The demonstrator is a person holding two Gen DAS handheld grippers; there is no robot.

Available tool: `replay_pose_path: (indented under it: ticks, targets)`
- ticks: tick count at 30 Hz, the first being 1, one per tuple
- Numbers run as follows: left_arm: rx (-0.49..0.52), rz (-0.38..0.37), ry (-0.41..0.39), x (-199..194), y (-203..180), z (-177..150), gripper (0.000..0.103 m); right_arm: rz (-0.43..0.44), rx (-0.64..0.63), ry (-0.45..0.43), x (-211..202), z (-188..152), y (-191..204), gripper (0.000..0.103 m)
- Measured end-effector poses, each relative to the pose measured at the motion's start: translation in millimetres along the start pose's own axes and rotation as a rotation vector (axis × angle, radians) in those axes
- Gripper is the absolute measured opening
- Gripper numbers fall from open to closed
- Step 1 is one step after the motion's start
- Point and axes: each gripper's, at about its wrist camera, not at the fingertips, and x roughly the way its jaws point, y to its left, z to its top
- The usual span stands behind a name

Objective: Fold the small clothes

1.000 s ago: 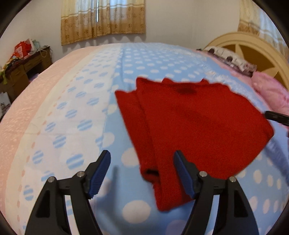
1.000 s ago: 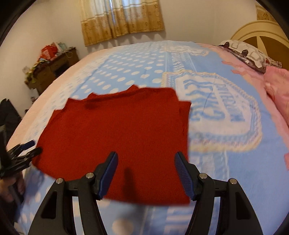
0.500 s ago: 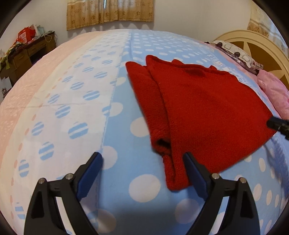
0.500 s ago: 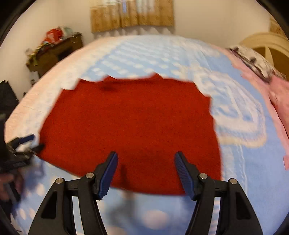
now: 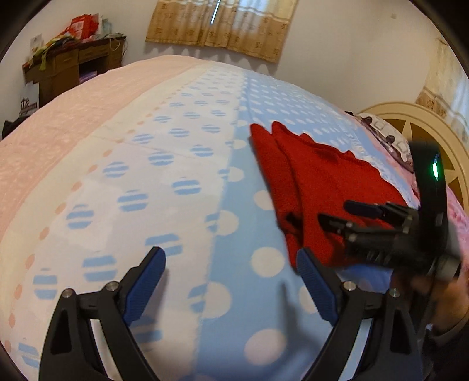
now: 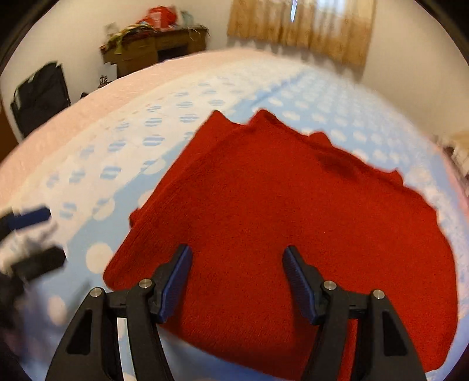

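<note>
A red knitted garment (image 6: pixel 293 217) lies flat and partly folded on the bed; it also shows in the left wrist view (image 5: pixel 316 187), to the right. My left gripper (image 5: pixel 231 278) is open and empty over bare bedspread, left of the garment's near corner. My right gripper (image 6: pixel 237 281) is open and empty, low over the garment's near edge. The right gripper also shows in the left wrist view (image 5: pixel 348 214), over the garment's near end. The left gripper shows blurred at the left edge of the right wrist view (image 6: pixel 32 237).
The bedspread (image 5: pixel 146 181) is blue and white with dots, with a pink band on the left. A cluttered wooden desk (image 5: pixel 73 61) stands by the far wall under a curtained window (image 5: pixel 222 26). A cream headboard (image 5: pixel 425 129) and pillows are at the right.
My left gripper has swung left, off the garment onto bare bedspread. My right gripper has moved in over the garment's near edge and now appears in the left wrist view.
</note>
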Motion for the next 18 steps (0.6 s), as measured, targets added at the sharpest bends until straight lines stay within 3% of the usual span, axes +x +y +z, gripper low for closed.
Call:
replay_pose_path:
  ticks: [2, 8, 14, 18]
  targets:
    - [-0.011, -0.003, 0.016, 0, 6, -1, 0.094, 0.026, 0.007, 0.019, -3, -8, 2, 0.066]
    - [-0.029, -0.011, 0.042, 6, 11, 2, 0.093, -0.011, -0.057, 0.019, -11, -16, 10, 0.066]
    - [0.007, 0.018, 0.024, 0, 11, 8, 0.093, -0.018, -0.066, 0.008, -13, -16, 13, 0.067]
    - [0.020, 0.040, -0.003, -9, 18, 26, 0.093, 0.028, -0.037, -0.025, -33, -18, 9, 0.067]
